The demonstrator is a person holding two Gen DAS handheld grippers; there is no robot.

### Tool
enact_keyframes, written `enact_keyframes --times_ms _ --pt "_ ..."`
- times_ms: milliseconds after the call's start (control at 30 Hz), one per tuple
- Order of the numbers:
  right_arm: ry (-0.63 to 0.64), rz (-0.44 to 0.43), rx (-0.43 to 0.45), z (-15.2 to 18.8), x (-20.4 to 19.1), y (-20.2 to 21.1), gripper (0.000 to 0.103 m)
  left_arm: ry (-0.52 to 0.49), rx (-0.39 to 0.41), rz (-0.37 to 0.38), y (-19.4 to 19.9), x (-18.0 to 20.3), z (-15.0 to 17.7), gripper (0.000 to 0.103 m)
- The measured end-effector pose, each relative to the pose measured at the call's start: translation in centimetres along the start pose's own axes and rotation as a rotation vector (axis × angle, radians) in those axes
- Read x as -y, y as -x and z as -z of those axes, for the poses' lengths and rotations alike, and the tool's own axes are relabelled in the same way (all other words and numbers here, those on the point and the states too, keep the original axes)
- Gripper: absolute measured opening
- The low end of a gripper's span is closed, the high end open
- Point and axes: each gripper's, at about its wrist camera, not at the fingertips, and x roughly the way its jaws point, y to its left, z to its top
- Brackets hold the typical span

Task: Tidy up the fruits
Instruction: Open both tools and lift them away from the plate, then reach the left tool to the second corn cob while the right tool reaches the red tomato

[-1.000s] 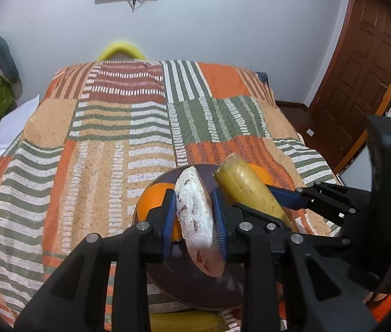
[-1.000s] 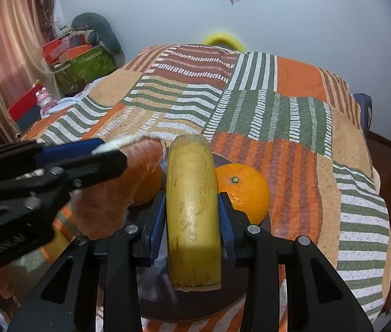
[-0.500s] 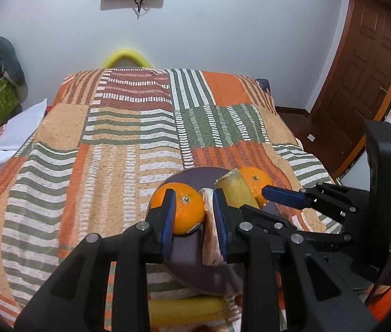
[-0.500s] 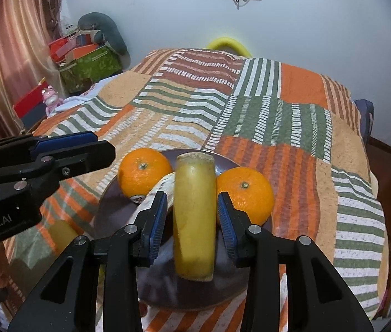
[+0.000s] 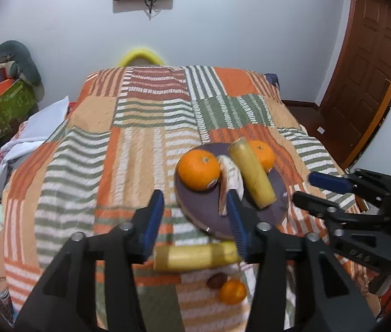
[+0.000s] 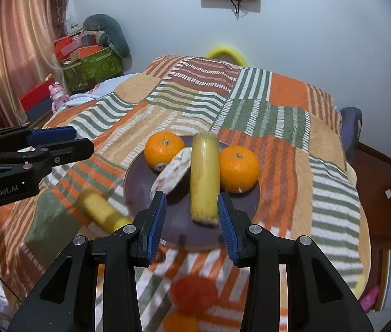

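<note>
A dark round plate (image 5: 203, 210) (image 6: 140, 177) lies on the striped bedspread. It holds two oranges (image 5: 198, 169) (image 6: 239, 168), a white speckled fruit slice (image 5: 230, 178) (image 6: 172, 175) and a yellow banana piece (image 5: 252, 178) (image 6: 204, 178). My left gripper (image 5: 195, 221) is open and empty, just short of the plate. My right gripper (image 6: 191, 218) is open and empty, its jaws on either side of the banana's near end, apart from it. A second banana piece (image 5: 195, 254) (image 6: 102, 211) lies on the bedspread beside the plate.
A small orange fruit (image 5: 233, 292) and a brown one (image 5: 217, 280) lie on the bedspread near the front edge. A red fruit (image 6: 194, 293) shows blurred below the right gripper. Boxes (image 6: 93, 63) stand left of the bed, a wooden door (image 5: 367, 83) on the right.
Both grippers opened and let go: the left released the white slice, the right the banana piece, both now on the plate. Both grippers pulled back and up from the plate.
</note>
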Motion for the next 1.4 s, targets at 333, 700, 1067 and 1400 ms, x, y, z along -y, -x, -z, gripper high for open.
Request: enact_keyframes --times_ms 333,700,1067,1400 --pt "-0.019 0.046 -0.028 3.7 0.1 2.1 0.045 0.020 -0.092 -0.016 0.0 0.4 4.3 0.074" --pt "-0.042 0.054 -0.085 6.9 1.2 1.2 0.053 0.090 -0.210 -0.039 -5.0 2.0 5.9 0.083" --pt "-0.069 0.030 -0.123 8.1 1.8 -0.2 0.053 0.069 -0.199 -0.172 -7.7 2.9 5.9 0.099" --pt "-0.065 0.023 -0.127 8.2 1.4 -0.5 0.053 0.052 -0.200 -0.177 -5.7 -1.4 7.3 0.096"
